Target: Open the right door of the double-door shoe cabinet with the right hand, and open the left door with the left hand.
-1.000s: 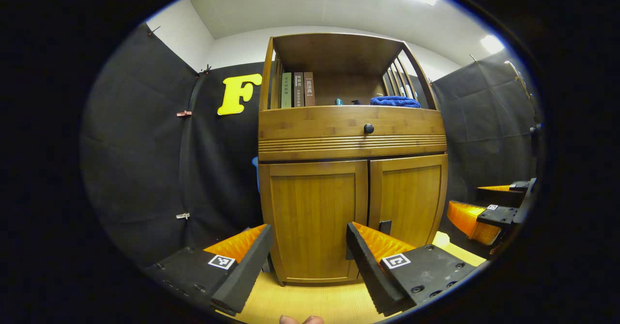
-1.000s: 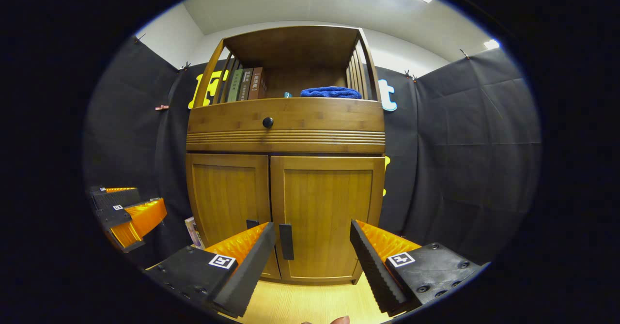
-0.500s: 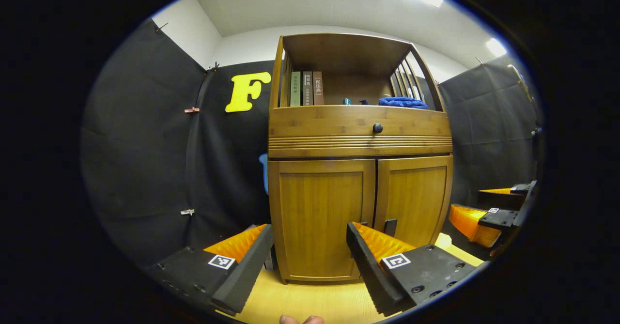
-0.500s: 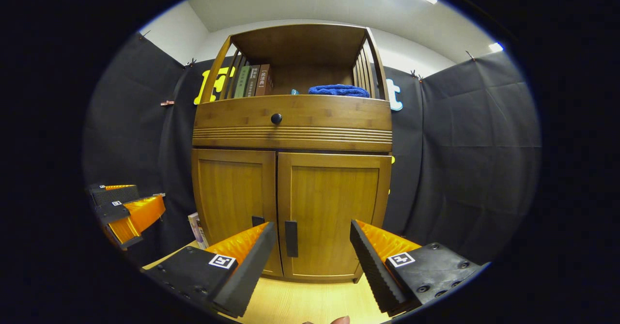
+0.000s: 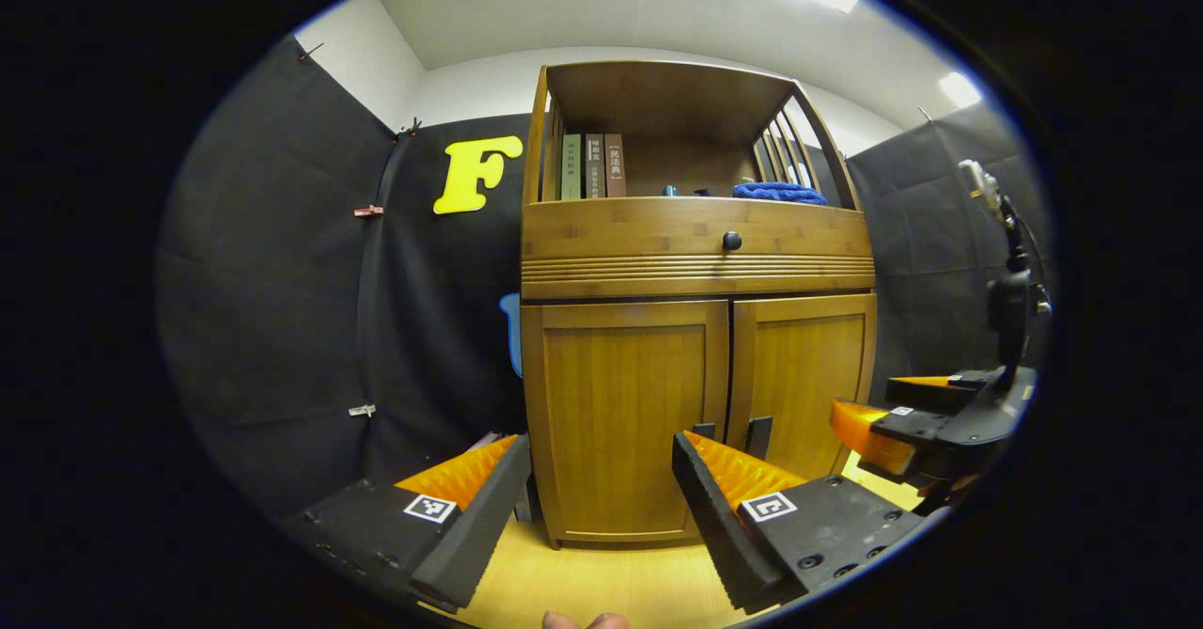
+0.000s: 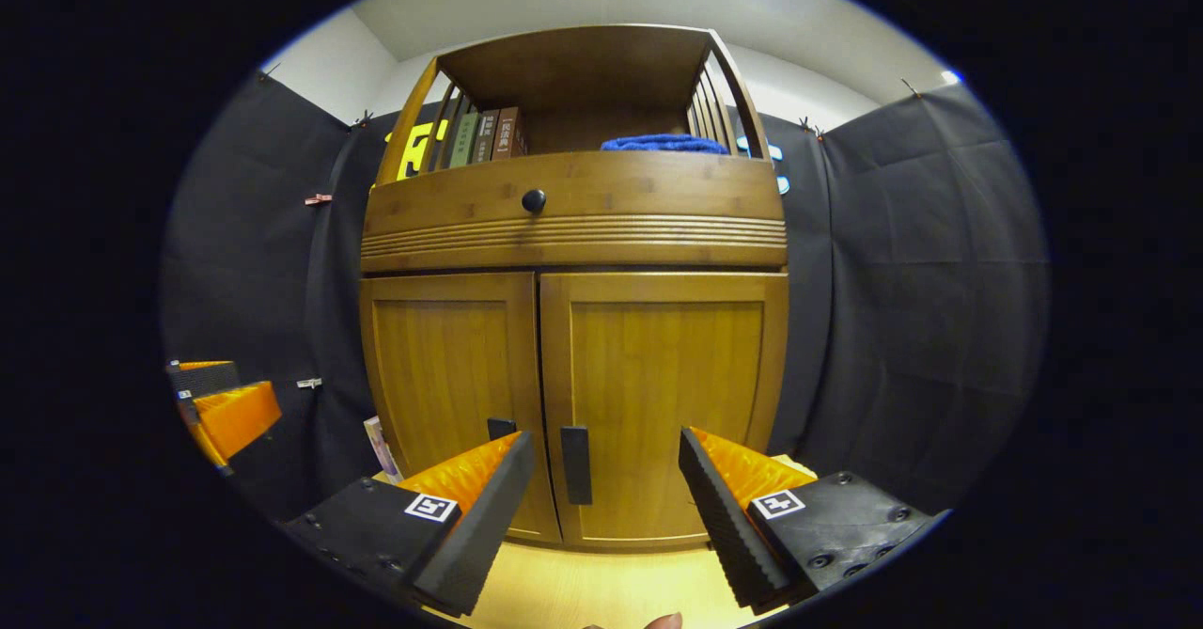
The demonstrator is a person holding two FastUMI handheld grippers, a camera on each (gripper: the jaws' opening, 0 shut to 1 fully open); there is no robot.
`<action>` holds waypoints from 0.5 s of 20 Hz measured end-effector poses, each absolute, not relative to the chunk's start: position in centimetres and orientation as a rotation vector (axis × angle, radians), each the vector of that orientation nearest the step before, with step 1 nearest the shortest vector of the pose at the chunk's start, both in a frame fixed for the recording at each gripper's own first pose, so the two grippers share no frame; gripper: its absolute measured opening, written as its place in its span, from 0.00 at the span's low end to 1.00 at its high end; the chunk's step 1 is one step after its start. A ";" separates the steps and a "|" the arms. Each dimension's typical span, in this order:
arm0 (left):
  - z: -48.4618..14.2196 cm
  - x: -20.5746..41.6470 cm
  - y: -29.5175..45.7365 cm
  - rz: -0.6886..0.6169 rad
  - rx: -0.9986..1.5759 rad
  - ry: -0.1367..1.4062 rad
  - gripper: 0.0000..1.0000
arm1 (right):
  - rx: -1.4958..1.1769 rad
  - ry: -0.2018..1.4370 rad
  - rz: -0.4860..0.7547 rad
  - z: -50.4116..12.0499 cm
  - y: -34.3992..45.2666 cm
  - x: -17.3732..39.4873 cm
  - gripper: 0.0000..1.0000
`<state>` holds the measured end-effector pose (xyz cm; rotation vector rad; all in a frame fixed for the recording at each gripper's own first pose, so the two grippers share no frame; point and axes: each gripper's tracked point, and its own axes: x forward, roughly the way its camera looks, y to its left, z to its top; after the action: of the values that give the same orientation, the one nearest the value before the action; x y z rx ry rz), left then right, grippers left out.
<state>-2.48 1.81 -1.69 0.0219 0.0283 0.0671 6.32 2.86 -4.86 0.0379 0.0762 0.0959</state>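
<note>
I see a pale wooden floor (image 6: 601,591) carrying the shoe cabinet (image 6: 573,328), which stands upright on it against the black cloth wall. At the cabinet's left foot something flat like a book or magazine (image 6: 378,446) leans on the floor. Up on the cabinet's open shelf (image 5: 658,198) stand three books (image 5: 592,166) at the left, a folded blue cloth (image 5: 778,193) lies at the right, and small items between them I can't make out.
</note>
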 end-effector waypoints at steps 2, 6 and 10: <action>-1.7 -2.6 2.0 0.074 0.030 0.039 0.94 | 0.072 0.093 0.110 -6.8 3.6 8.3 1.00; -3.0 -3.1 3.1 0.076 0.023 0.061 0.92 | 0.068 0.142 0.113 -11.1 4.9 12.6 0.98; -3.1 -2.8 3.9 0.076 0.030 0.065 0.94 | 0.049 0.184 0.114 -15.1 6.2 16.2 0.98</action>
<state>-2.82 3.91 -3.15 0.0301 0.0646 0.0758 16.15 6.21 -15.12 0.0491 0.1836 0.1138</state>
